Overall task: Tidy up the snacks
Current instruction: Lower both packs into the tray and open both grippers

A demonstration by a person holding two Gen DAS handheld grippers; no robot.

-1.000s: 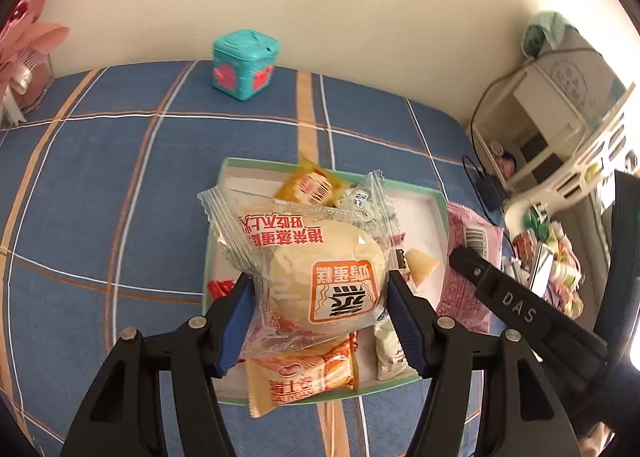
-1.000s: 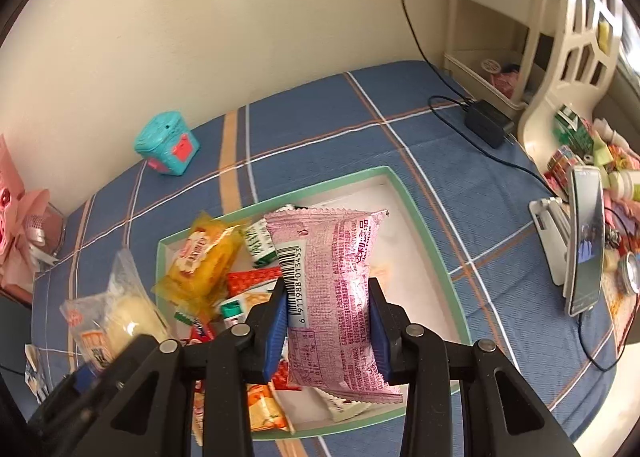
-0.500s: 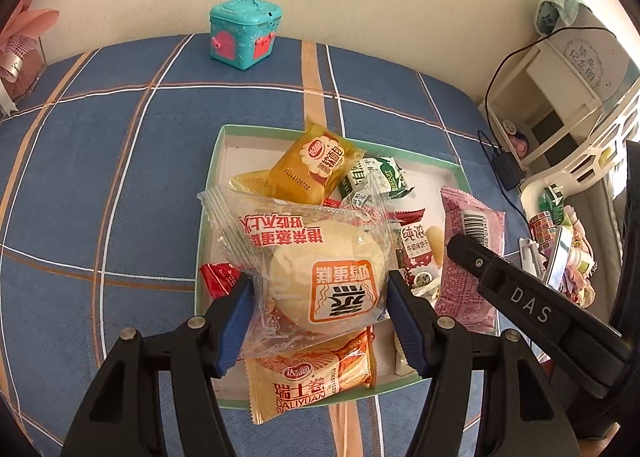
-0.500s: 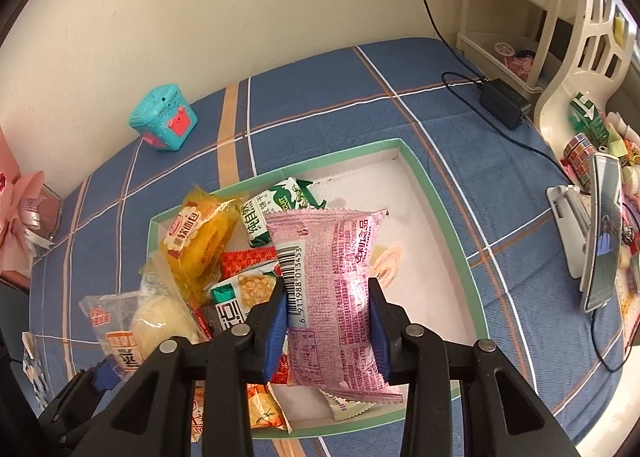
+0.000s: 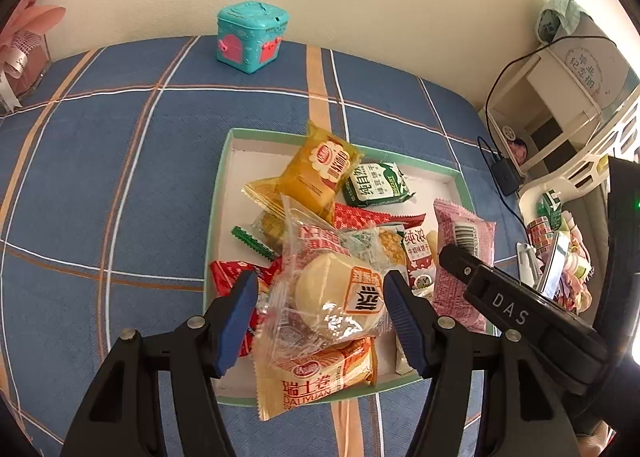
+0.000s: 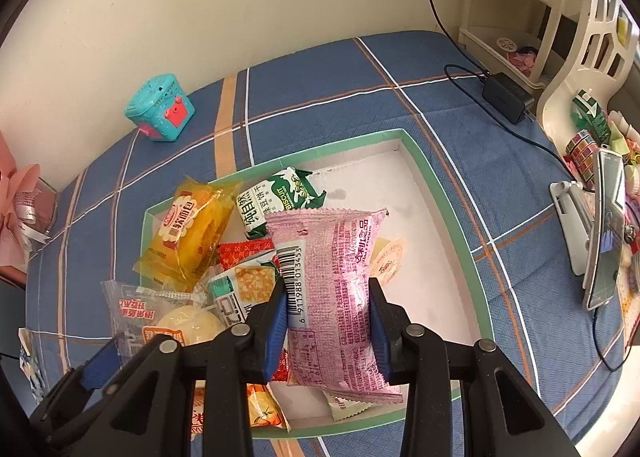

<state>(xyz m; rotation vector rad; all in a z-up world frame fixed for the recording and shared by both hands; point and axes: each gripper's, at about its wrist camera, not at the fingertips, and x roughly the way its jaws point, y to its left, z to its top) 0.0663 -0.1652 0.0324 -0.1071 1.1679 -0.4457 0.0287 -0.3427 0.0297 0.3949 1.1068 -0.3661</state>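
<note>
A green-rimmed white tray (image 5: 218,217) (image 6: 440,193) on the blue plaid cloth holds several snack packs. Among them are a yellow bread pack (image 5: 320,173) (image 6: 188,237) and a green biscuit pack (image 5: 376,185) (image 6: 276,197). My left gripper (image 5: 322,321) is shut on a clear-wrapped round bun pack (image 5: 336,297) (image 6: 172,321), which hangs tilted low over the pile at the tray's near left. My right gripper (image 6: 328,321) is shut on a pink packet (image 6: 332,297) (image 5: 460,249), held upright above the tray's near middle.
A teal toy box (image 5: 252,37) (image 6: 160,109) stands by the wall. A black charger (image 6: 506,95) with its cable, a phone on a stand (image 6: 608,225) and a white shelf line the right side. The tray's far right floor (image 6: 400,185) is bare.
The bun pack has twisted and crumpled between the left pads and now sits lower against the pile. The right gripper has sunk a little toward the tray with the pink packet.
</note>
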